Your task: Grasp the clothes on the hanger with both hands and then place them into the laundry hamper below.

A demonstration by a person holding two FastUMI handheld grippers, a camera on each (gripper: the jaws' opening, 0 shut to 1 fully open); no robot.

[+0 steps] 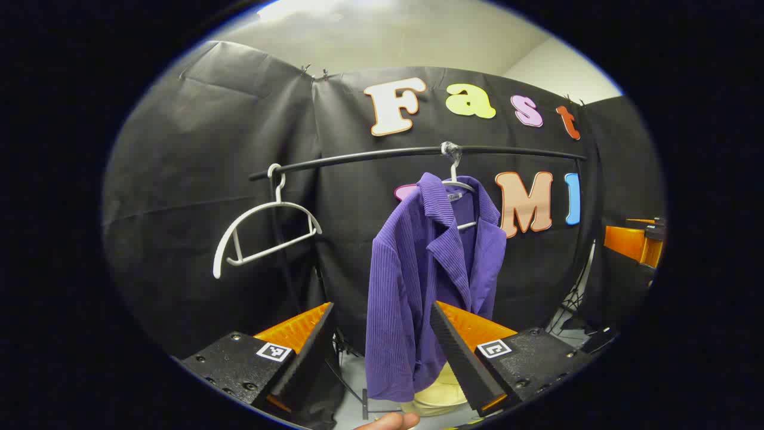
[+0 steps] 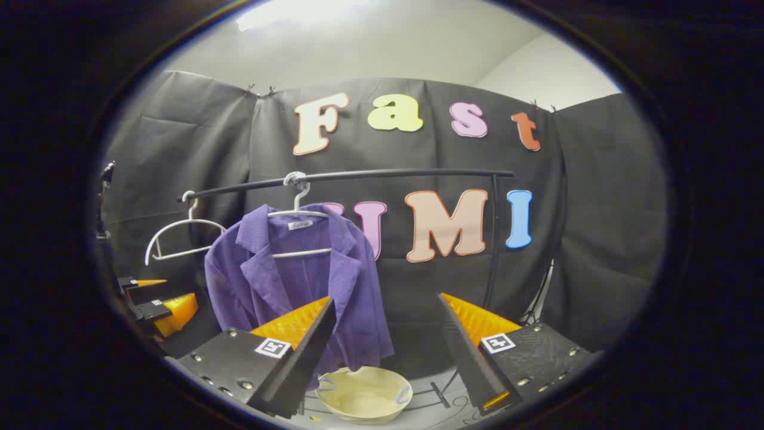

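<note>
A purple ribbed jacket (image 1: 418, 280) (image 2: 298, 286) hangs on a white hanger (image 1: 456, 179) (image 2: 298, 212) from a black rail (image 1: 418, 154) (image 2: 358, 176). Below it on the floor sits a pale cream hamper (image 2: 364, 394) (image 1: 439, 397), partly hidden by the jacket in the left gripper view. My left gripper (image 1: 382, 310) is open, a short way in front of the jacket's lower half. My right gripper (image 2: 388, 304) is open too, with the jacket behind its left finger. The left gripper (image 2: 158, 307) also shows at the left edge of the right gripper view.
An empty white hanger (image 1: 262, 230) (image 2: 179, 236) hangs at the rail's left end. The rack's upright post (image 2: 492, 239) stands on the right, with tripod legs and cables (image 1: 573, 304) near the floor. A fingertip (image 1: 391, 421) shows at the bottom edge.
</note>
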